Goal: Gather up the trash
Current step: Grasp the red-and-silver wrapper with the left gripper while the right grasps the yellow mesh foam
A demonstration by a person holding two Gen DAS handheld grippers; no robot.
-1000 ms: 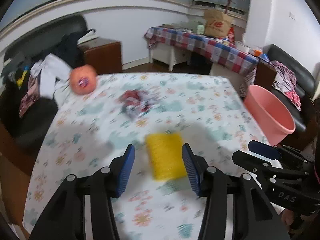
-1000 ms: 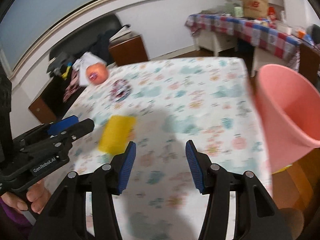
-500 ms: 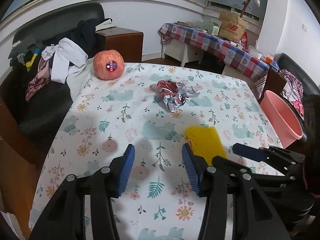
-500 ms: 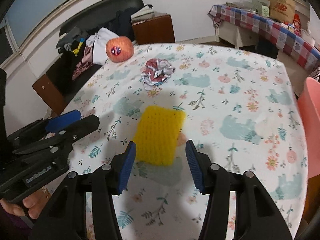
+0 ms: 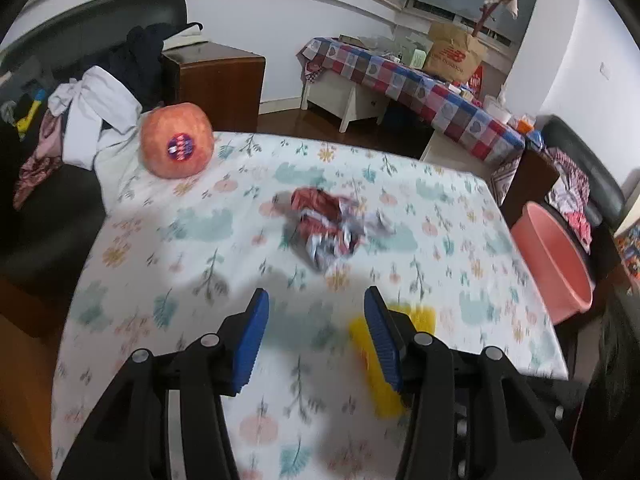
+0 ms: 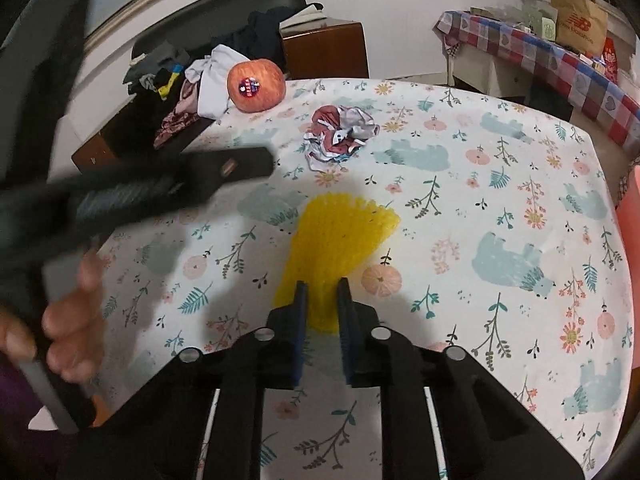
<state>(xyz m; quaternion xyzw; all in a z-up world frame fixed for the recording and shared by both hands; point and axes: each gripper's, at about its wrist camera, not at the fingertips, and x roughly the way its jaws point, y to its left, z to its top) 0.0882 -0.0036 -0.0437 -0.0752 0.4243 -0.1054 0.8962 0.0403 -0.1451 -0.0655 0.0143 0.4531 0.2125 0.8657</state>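
Yellow foam net [image 6: 336, 240] pinched at its near end between the blue pads of the right gripper [image 6: 322, 304] — jaws drawn in close on it, far end fanned out flat on the floral tablecloth [image 6: 500, 208]. Same net seen blurred in the left wrist view [image 5: 416, 316], just behind the right-hand finger of the left gripper [image 5: 316, 320]. Left gripper spread wide, nothing between its pads, held over the near part of the cloth [image 5: 192, 240]; a dark motion-smeared bar in the right wrist view [image 6: 160, 188], left of the net, gripped by a bare hand [image 6: 68, 316].

Crumpled wrapper [image 6: 340, 136], red and white with silvery folds, lying beyond the net toward the far side of the cloth, apart from it; print on it too creased to read. Also ahead of the open left jaws in the left wrist view [image 5: 332, 228]. Apple [image 5: 176, 146] at the far left corner past the wrapper, round blue-and-red sticker on its front — lettering too small to make out. Shown in the right wrist view as well [image 6: 256, 85].

Pink bucket [image 5: 554, 260] off the right edge of the cloth, well apart from the net. Brown paper bag [image 6: 580, 20] on the checked table behind, printed with the "NB" mark and "new balance". Heap of clothes [image 5: 92, 108] left of the apple, off the table.
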